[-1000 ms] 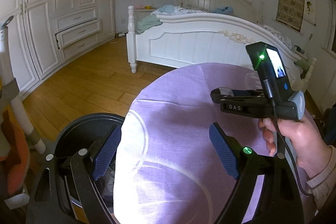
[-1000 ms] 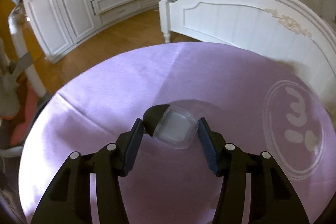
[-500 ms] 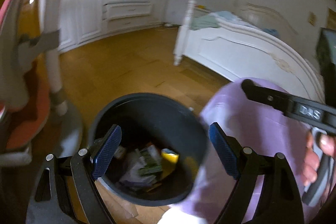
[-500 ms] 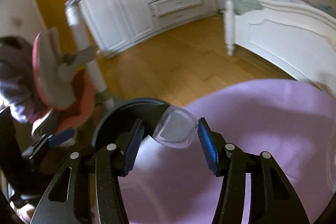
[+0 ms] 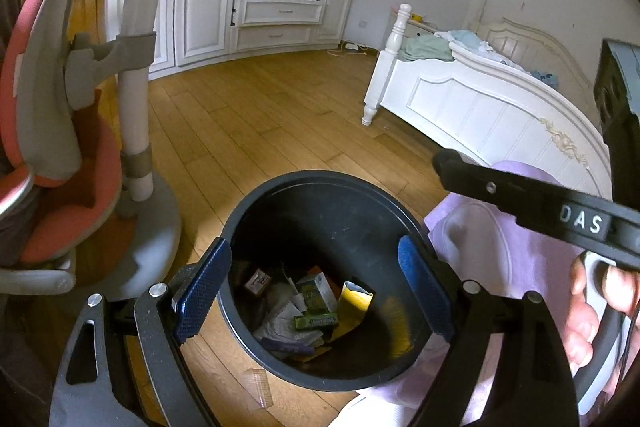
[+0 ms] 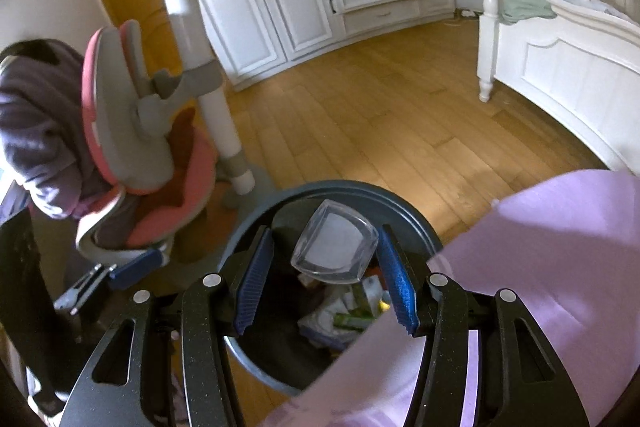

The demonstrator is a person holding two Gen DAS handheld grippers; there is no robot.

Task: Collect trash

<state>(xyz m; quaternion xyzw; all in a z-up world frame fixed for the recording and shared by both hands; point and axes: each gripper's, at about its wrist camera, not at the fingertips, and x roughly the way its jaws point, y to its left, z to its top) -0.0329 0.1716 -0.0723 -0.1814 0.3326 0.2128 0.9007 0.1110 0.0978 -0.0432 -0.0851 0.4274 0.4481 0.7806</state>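
The clear cup [image 6: 334,243] sits tilted between the right gripper's [image 6: 326,283] pads, pinched over the open bin [image 6: 416,219]. The left gripper [image 5: 314,291] hangs spread and empty above the bin [image 5: 320,187], beside the purple table [image 5: 500,267].

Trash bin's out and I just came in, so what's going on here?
Someone is clearing trash with two handheld grippers. The right gripper holds a clear plastic cup between its pads, above the open black bin on the wood floor beside the purple-covered table. The bin already holds boxes and wrappers. The left gripper is open and empty, pointed at the bin. The cup has not been dropped yet.
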